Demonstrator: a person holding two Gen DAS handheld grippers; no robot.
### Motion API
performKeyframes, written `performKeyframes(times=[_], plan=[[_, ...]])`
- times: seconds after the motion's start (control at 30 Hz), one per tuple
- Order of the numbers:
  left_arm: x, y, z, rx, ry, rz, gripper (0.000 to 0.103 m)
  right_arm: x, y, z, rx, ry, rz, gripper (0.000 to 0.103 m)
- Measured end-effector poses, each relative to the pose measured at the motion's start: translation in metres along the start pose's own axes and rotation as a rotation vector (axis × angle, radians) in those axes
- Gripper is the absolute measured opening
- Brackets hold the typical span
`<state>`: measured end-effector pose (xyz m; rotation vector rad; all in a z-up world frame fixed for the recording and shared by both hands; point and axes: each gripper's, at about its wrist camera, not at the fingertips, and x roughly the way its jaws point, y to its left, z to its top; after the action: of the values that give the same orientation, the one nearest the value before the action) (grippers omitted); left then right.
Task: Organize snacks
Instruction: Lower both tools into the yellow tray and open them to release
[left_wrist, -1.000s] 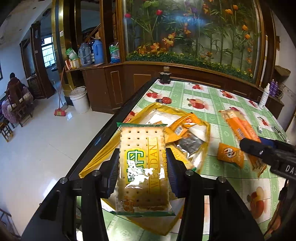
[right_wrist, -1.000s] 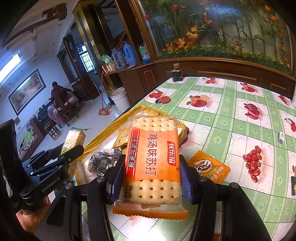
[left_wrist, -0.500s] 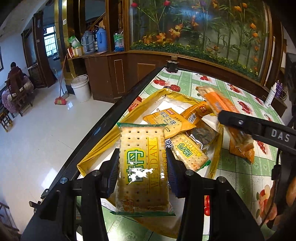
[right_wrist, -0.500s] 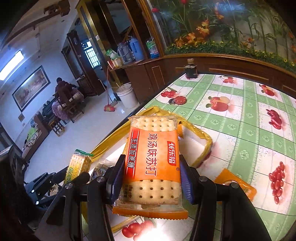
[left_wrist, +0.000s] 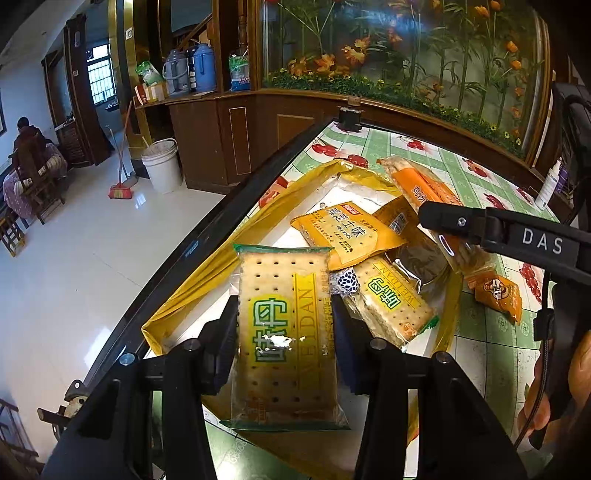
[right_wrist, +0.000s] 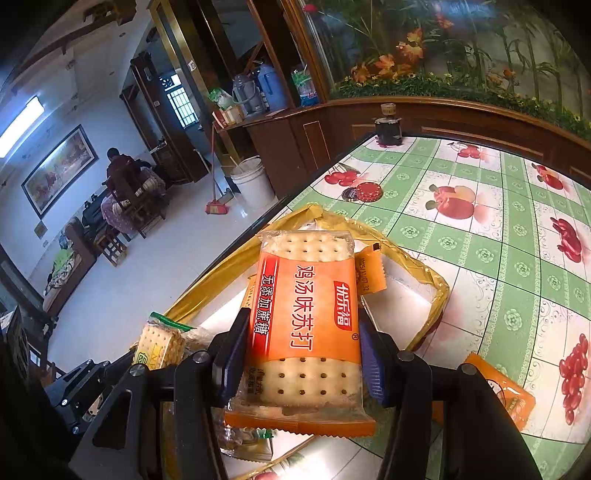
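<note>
Orange cracker pack (right_wrist: 306, 317) now over yellow tray (right_wrist: 437, 291); right view alone shows red tin (right_wrist: 365, 192)

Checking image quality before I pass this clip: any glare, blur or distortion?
Left wrist: glare patch on the green cracker pack, strong fisheye bend, floor sheen. Right wrist: orange cracker pack sharp; table curves; corners dark.

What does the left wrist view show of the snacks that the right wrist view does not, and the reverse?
Left wrist only: the yellow-green WEIDAN cracker pack face-on in the left claw, and a second matching pack lying in the gold foil tray.

Right wrist only: the orange soda-cracker pack's printed front, clamped in the right claw, and a red round tin.

Both: tray, green fruit-print tablecloth, small orange sachet.
</note>
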<state>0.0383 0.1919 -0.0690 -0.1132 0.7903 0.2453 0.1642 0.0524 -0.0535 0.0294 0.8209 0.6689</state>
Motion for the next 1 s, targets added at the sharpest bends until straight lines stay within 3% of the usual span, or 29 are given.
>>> performKeyframes(times=[1.0], plan=[[0.005, 0.001, 0.001, 0.001, 0.016, -0.007, 0.045, 0.022, 0.006, -0.004, -0.014, 0.028, -0.022, 0.055]])
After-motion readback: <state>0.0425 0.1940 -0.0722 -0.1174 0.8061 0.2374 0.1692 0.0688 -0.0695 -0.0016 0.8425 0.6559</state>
